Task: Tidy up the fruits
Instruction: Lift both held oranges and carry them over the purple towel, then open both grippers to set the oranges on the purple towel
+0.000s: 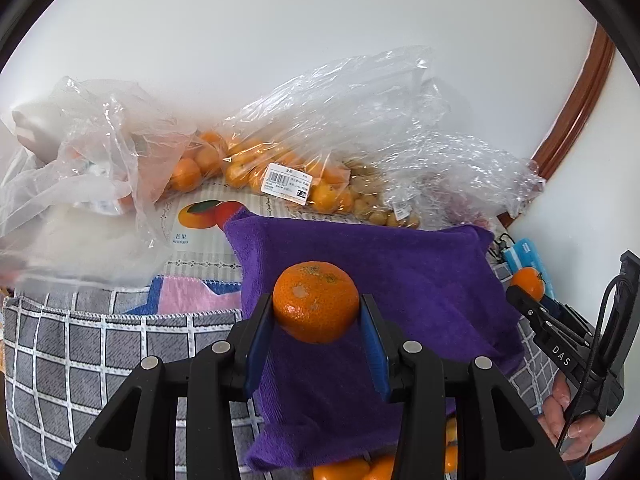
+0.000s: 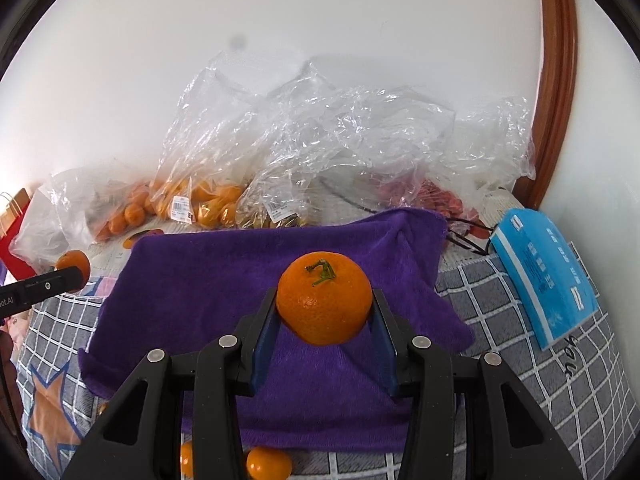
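Fruits mostly sit in the crumpled clear plastic bags (image 2: 280,152) along the far edge of the table, against the white wall: small orange citrus in the left bags, yellowish-brown small fruit in the middle one, and something red in the right one, too blurred through the film to name. The bagged stock looks barely sorted, so I judge the task to be at an early or middle stage.

Nearer lies the grey cloth with a white grid (image 2: 540,380), and spread on it the purple terry towel (image 2: 224,280), whose top is bare. A few loose oranges (image 2: 268,462) peep out at its near edge.

Each tool carries one fruit above the towel. The left gripper (image 1: 316,312) is closed partway onto a round orange mandarin with pale scuffs (image 1: 316,306), its blue pads touching both sides. The right gripper (image 2: 324,308) is likewise clamped on a round orange mandarin with a green stem (image 2: 324,300).

The stemmed mandarin points its stem up and slightly toward the camera, so its short axis stands near upright. The scuffed mandarin is squat, wider than tall; its flattened top faces up, with no stem visible. Both still have to be set down, and the bags emptied.
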